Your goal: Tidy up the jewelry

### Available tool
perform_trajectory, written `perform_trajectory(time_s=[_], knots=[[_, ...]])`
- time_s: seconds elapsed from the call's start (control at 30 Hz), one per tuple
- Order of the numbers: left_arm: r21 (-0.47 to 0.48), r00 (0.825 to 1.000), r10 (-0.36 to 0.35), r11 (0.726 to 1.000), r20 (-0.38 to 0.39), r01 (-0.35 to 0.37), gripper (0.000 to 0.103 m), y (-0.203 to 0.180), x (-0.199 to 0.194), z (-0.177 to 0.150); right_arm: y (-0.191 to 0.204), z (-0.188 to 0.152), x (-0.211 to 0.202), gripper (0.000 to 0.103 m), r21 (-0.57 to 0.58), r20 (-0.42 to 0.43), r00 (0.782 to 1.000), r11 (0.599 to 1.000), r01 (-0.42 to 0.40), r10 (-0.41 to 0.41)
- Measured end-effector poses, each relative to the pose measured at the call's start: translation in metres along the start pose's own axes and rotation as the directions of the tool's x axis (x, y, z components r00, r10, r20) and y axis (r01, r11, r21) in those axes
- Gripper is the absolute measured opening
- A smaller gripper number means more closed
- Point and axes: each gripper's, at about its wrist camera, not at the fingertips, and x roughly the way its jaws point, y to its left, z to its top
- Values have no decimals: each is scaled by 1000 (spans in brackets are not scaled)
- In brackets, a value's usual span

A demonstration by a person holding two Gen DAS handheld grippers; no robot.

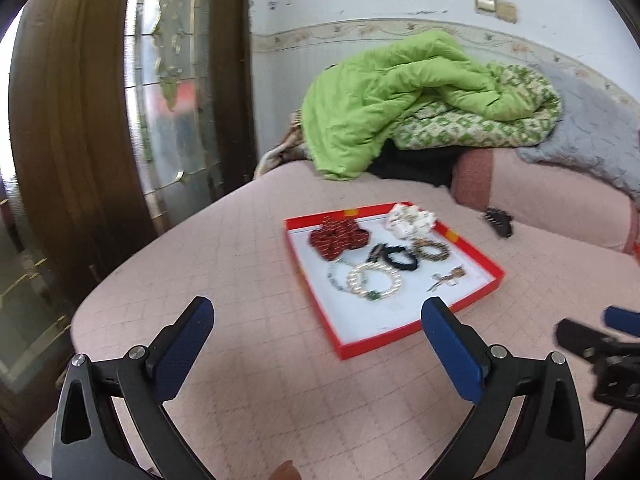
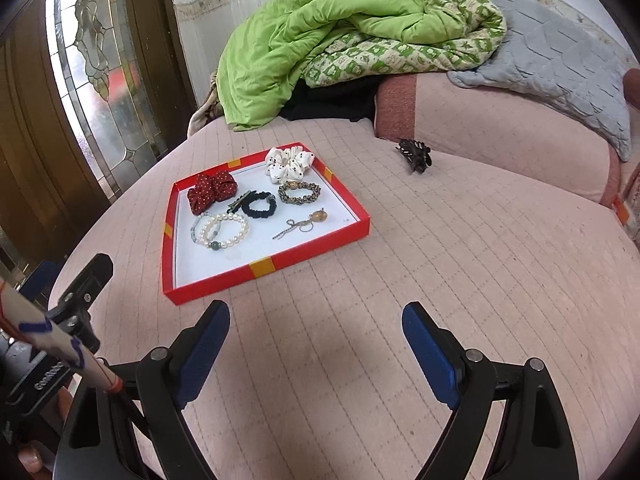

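Right wrist view: a shallow red tray (image 2: 224, 282) sits on a pink quilted bed (image 2: 440, 280), holding a red dotted bow (image 2: 212, 192), a white scrunchie (image 2: 289, 164), a black scrunchie (image 2: 259, 204), a leopard-print scrunchie (image 2: 299, 193), a pearl bracelet (image 2: 225, 231) and a gold chain pendant (image 2: 304, 222), while a black claw clip (image 2: 415, 156) lies on the bedcover well apart from the tray, to its right. Both the right gripper (image 2: 316, 332) and the left gripper (image 1: 318, 320) hover above the bedcover near the tray, fingers (image 1: 452, 344) spread wide with nothing between them. A green quilt (image 2: 304, 36) is heaped behind.
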Motion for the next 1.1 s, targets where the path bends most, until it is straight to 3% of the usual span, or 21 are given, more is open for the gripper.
perform_trajectory(time_s=[0.2, 0.6, 1.1], knots=[[24, 998, 4, 1000, -62, -3, 103, 0, 5, -4, 5, -9, -10, 91, -4, 14, 1000, 1000, -2, 2], [87, 999, 55, 995, -5, -54, 103, -9, -7, -2, 13, -14, -15, 91, -18, 16, 1000, 1000, 2, -2], [86, 999, -9, 996, -52, 13, 103, -6, -5, 1, 18, -17, -17, 91, -25, 17, 1000, 1000, 2, -2]])
